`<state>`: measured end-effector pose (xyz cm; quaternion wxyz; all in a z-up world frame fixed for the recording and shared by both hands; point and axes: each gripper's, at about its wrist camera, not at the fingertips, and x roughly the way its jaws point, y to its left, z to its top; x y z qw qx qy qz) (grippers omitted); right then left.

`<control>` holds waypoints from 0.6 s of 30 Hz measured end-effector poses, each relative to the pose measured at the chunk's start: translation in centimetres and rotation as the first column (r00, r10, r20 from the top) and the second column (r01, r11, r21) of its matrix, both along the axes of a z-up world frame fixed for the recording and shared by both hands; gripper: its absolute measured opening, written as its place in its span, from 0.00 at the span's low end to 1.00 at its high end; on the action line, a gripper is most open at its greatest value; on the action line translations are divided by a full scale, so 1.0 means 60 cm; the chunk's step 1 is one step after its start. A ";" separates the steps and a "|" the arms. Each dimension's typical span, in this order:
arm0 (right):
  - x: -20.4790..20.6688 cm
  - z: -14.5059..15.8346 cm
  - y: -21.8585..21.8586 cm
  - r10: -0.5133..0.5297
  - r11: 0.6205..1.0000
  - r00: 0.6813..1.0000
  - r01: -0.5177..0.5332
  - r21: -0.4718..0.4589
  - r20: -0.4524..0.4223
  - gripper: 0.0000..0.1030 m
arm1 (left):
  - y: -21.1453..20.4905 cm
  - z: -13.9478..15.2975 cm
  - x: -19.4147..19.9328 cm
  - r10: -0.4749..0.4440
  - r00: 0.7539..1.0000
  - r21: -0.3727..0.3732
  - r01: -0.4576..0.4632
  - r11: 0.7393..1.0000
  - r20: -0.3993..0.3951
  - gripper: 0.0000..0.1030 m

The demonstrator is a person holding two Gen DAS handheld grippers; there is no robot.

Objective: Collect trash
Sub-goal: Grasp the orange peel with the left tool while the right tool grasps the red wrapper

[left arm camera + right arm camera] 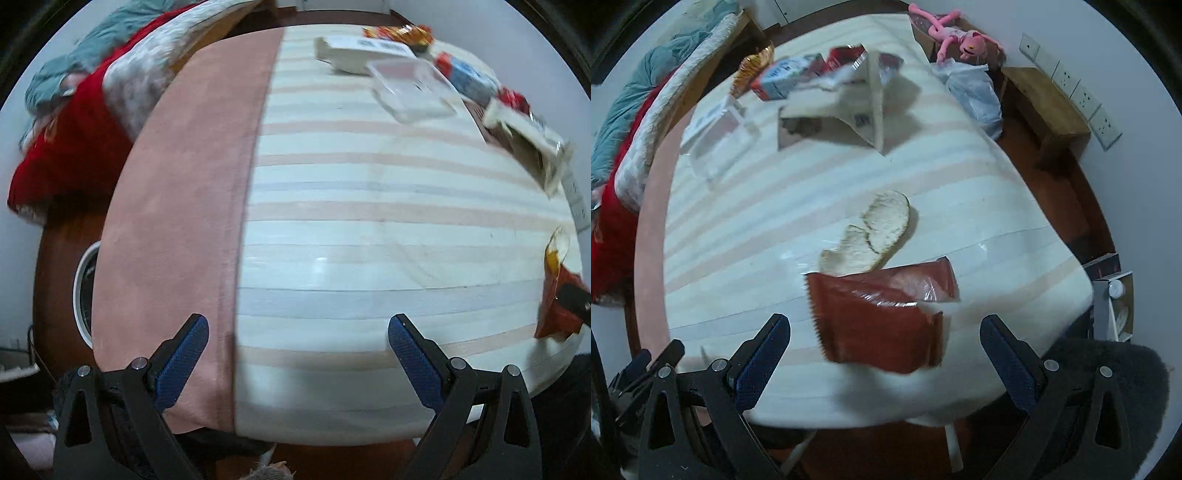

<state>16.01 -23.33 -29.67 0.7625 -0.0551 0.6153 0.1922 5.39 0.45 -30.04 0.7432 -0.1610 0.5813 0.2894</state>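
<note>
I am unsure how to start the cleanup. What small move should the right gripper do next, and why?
Probably lower the right gripper onto the red wrapper and close. Its jaws stand open and empty, and the wrapper lies flat on the table just ahead between them.

— What stands around the striped table (960,192)?
— White walls with a row of sockets (1075,96), a wooden bench (1045,99) below them, dark red-brown floor (1082,206).
— And left?
— A bed heaped with red and teal blankets (74,122)

Bare striped tablecloth (369,221) mid-table (wide passage), clutter only along far edge and right side.
</note>
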 end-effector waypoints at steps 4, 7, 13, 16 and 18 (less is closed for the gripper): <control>0.006 -0.017 0.011 0.013 1.000 1.000 -0.013 0.005 0.024 0.78 | -0.013 0.000 0.015 -0.031 0.999 0.024 0.032 0.999 -0.019 0.97; 0.001 -0.009 0.007 0.029 0.999 0.998 -0.030 0.017 0.058 0.45 | -0.027 0.004 0.030 -0.058 0.998 0.037 0.059 0.998 -0.019 0.97; 0.009 0.018 -0.035 -0.014 0.995 0.999 0.010 0.097 0.037 0.27 | -0.080 0.016 0.083 -0.158 0.987 -0.007 0.159 0.987 0.038 0.97; 0.022 0.025 -0.067 -0.061 0.991 0.998 0.058 0.123 0.021 0.18 | -0.111 0.019 0.126 -0.213 0.971 -0.127 0.226 0.966 0.107 0.96; 0.029 0.026 -0.087 -0.090 0.988 0.996 0.087 0.125 0.019 0.18 | -0.134 0.017 0.149 -0.241 0.959 -0.185 0.266 0.946 0.148 0.96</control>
